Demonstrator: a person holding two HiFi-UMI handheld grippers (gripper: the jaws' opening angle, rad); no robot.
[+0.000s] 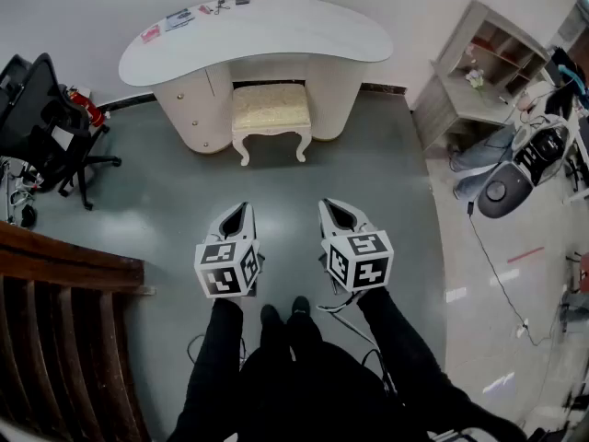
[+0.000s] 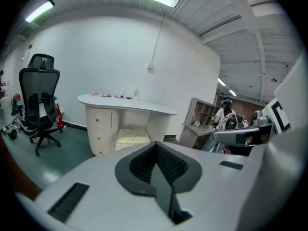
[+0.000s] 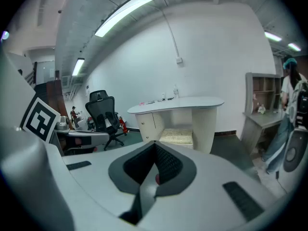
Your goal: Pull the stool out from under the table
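Observation:
A cream stool (image 1: 270, 110) with a cushioned top and curved white legs stands half under the curved white table (image 1: 276, 31). The stool (image 2: 131, 136) also shows far ahead in the left gripper view, and the stool (image 3: 177, 135) likewise in the right gripper view. My left gripper (image 1: 242, 209) and right gripper (image 1: 329, 206) hang side by side well short of the stool, over the grey floor. Both are shut with nothing between their fingers.
A black office chair (image 1: 48, 127) stands at the left, with a wooden railing (image 1: 64, 270) in front of it. A shelf unit (image 1: 488, 72) and a grey machine (image 1: 520, 159) with cables on the floor are at the right. A person (image 2: 226, 118) stands by the shelf.

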